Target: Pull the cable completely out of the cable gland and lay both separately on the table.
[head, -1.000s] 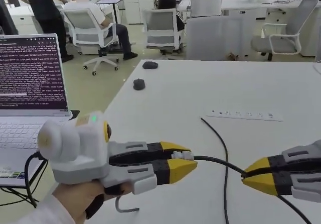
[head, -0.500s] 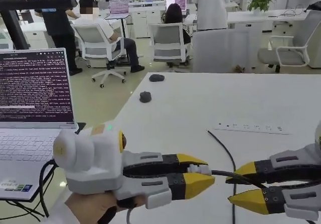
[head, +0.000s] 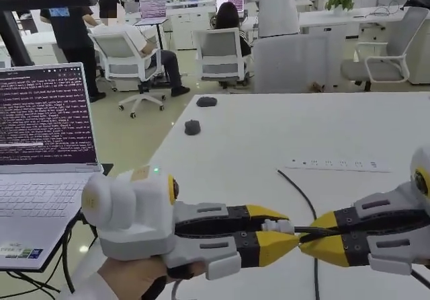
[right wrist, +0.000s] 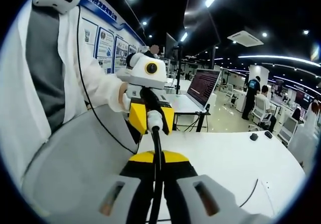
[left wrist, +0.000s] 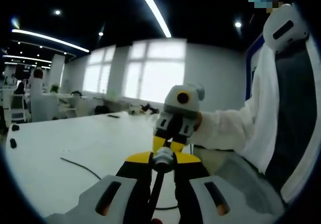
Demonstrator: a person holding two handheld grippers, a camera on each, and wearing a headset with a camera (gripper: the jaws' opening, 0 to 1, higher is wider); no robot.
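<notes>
cable gland [head: 277, 226] level, toward right hand-held gripper [head: 308, 233]

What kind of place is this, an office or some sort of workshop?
Most likely an open-plan office that doubles as a test lab. It has rows of white desks with swivel chairs, people sitting at screens in the background, and a laptop full of terminal text beside the white workbench.

cable [head: 316, 283] leaves the head view's bottom edge.
</notes>
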